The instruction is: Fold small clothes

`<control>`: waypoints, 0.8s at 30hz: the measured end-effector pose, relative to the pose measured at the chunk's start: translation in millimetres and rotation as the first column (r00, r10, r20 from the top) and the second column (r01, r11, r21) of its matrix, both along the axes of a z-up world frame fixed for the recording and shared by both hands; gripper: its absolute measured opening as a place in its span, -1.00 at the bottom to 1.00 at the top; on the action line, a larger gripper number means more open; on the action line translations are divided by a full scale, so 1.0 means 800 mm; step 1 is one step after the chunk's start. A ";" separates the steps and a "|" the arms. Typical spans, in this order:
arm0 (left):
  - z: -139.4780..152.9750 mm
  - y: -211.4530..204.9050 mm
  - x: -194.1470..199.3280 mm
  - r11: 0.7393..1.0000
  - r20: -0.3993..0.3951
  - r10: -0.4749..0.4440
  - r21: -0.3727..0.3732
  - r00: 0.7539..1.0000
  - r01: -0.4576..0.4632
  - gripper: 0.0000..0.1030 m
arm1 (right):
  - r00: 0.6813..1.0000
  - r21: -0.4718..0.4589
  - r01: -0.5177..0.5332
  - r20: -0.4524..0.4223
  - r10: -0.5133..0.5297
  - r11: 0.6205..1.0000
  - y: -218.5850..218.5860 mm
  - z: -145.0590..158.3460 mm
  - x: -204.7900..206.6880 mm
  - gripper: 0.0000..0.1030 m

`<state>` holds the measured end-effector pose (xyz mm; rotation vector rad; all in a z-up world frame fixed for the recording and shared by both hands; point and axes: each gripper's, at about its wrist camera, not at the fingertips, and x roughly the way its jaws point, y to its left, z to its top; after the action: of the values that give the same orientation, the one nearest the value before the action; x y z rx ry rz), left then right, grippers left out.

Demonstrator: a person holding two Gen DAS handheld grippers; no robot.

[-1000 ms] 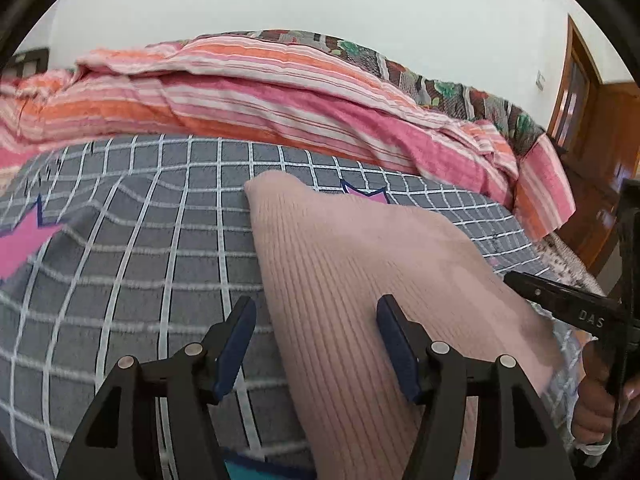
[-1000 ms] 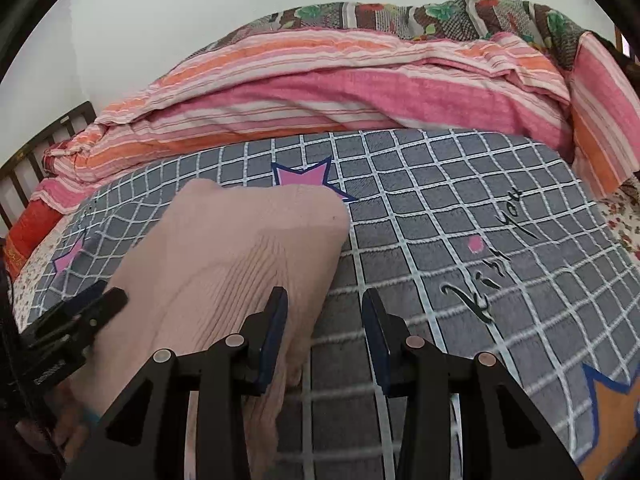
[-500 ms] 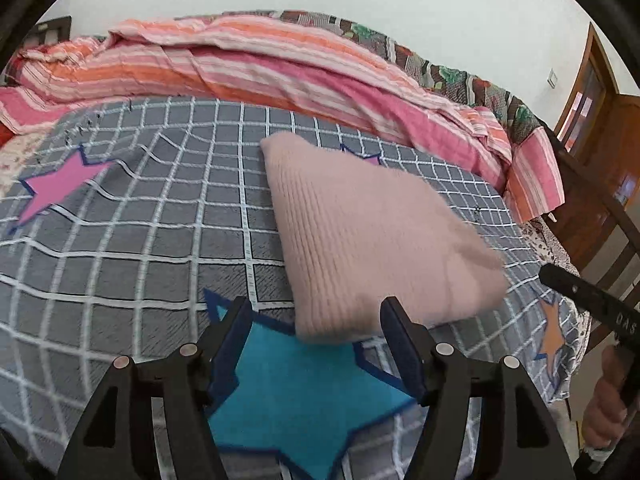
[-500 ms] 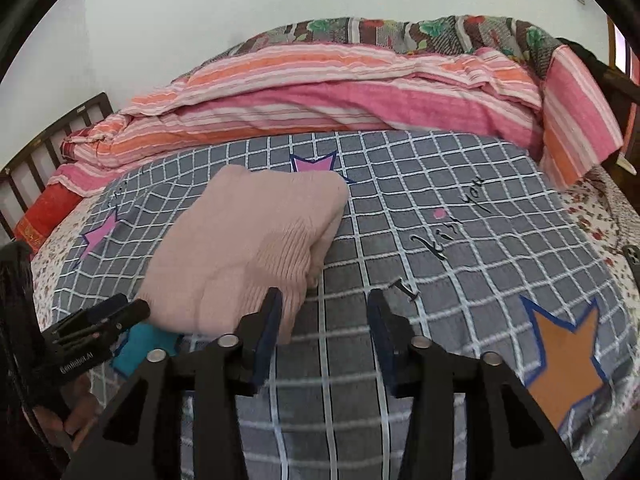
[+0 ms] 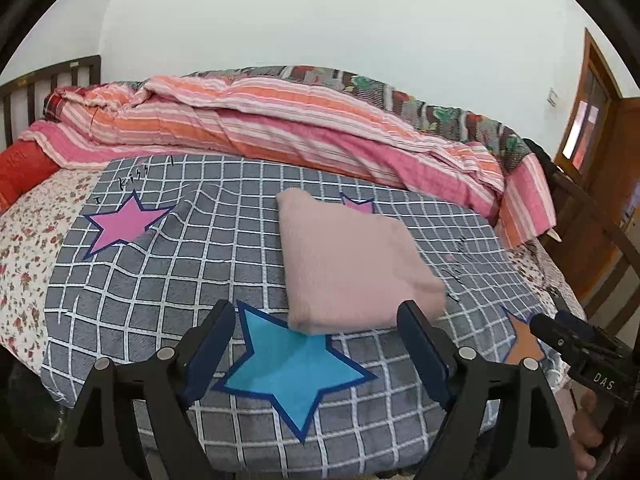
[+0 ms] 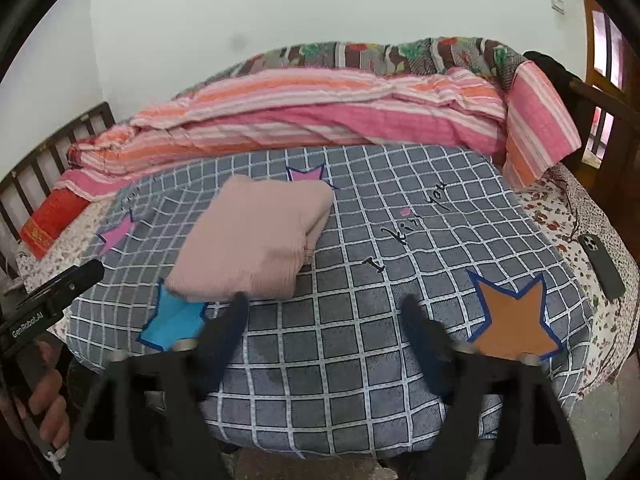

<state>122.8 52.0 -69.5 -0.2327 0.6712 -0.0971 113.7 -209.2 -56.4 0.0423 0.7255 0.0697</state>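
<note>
A pale pink ribbed knit garment (image 5: 352,264) lies folded into a neat rectangle on the grey checked blanket (image 5: 168,280). It also shows in the right wrist view (image 6: 260,240). My left gripper (image 5: 316,336) is open and empty, held back from the garment's near edge above a blue star patch. My right gripper (image 6: 324,320) is open and empty, near the bed's front edge, to the right of the garment. Neither gripper touches the cloth.
A rolled pink and orange striped quilt (image 5: 280,128) lies along the far side of the bed. A dark phone (image 6: 602,264) rests on the floral sheet at the right. A red pillow (image 6: 52,220) sits by the wooden headboard. A wooden door (image 5: 592,120) stands at the right.
Both grippers have pulled back and up from the folded garment, which stays on the blanket. The right gripper's jaws have opened wider.
</note>
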 end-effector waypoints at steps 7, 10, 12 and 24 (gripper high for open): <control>0.014 -0.007 -0.022 1.000 0.011 0.017 0.022 1.000 -0.017 0.65 | 0.999 -0.015 0.010 0.033 -0.010 1.000 -0.004 0.010 -0.023 0.81; 0.019 -0.009 -0.026 0.999 0.021 0.022 0.036 1.000 -0.023 0.66 | 0.999 -0.011 0.014 0.038 -0.013 1.000 -0.007 0.013 -0.027 0.81; 0.023 -0.011 -0.028 0.998 0.028 0.027 0.048 0.999 -0.028 0.68 | 0.999 -0.007 0.012 0.042 -0.012 1.000 -0.009 0.016 -0.030 0.81; 0.031 -0.018 -0.034 0.997 0.035 0.019 0.068 0.999 -0.022 0.70 | 0.999 0.011 -0.003 0.048 0.002 1.000 -0.010 0.021 -0.037 0.81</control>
<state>95.7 37.4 -44.3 -0.1720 0.6364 -0.0583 84.4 -217.2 -40.0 0.0502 0.6775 0.0770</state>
